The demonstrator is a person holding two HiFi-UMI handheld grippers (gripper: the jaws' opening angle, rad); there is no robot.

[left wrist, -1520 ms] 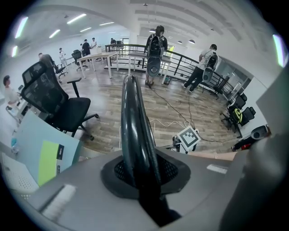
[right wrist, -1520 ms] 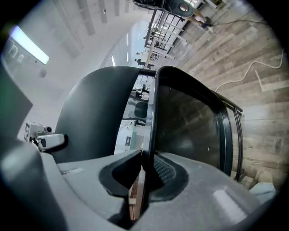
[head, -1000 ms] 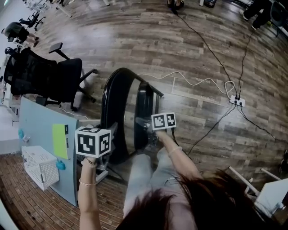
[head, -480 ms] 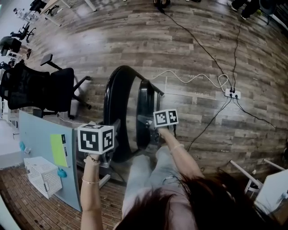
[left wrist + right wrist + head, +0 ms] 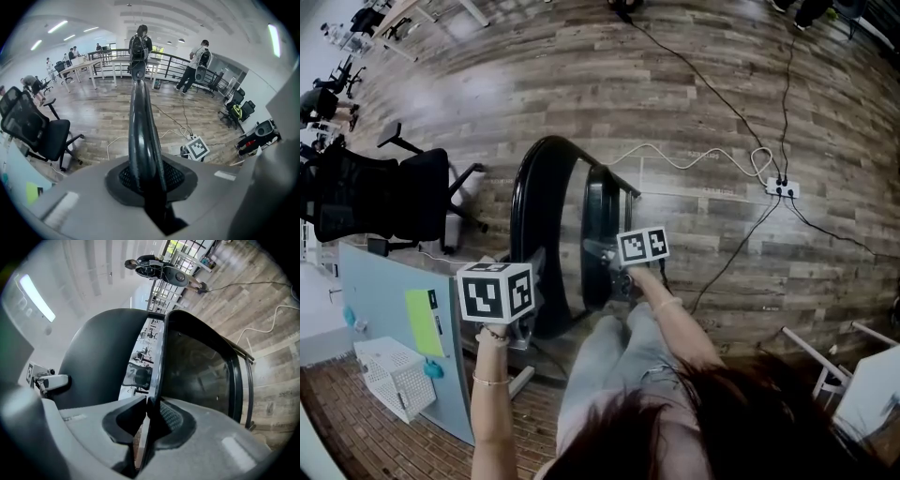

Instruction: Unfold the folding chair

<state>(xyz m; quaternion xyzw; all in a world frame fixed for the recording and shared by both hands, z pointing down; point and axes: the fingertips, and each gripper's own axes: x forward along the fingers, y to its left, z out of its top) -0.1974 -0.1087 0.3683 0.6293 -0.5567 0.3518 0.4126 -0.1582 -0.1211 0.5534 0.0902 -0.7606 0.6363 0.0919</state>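
A black folding chair (image 5: 539,220) stands on the wood floor, its backrest hoop at the left and its seat panel (image 5: 602,234) upright beside it. My left gripper (image 5: 530,281) is shut on the backrest's rim; in the left gripper view that black rim (image 5: 140,126) runs up from between the pads of my left gripper (image 5: 149,183). My right gripper (image 5: 602,255) is shut on the seat's near edge. The right gripper view shows that thin edge (image 5: 157,376) pinched in my right gripper (image 5: 149,416), with the backrest (image 5: 101,357) at the left and the seat (image 5: 201,366) at the right.
A black office chair (image 5: 403,192) stands left of the folding chair. A blue partition (image 5: 398,314) and a white wire basket (image 5: 389,375) are at the lower left. Cables and a power strip (image 5: 780,187) lie on the floor at the right. People (image 5: 139,44) stand far off.
Both grippers keep their hold on the chair. Chair and grippers have shifted slightly across the floor together; the gap between backrest and seat looks unchanged.
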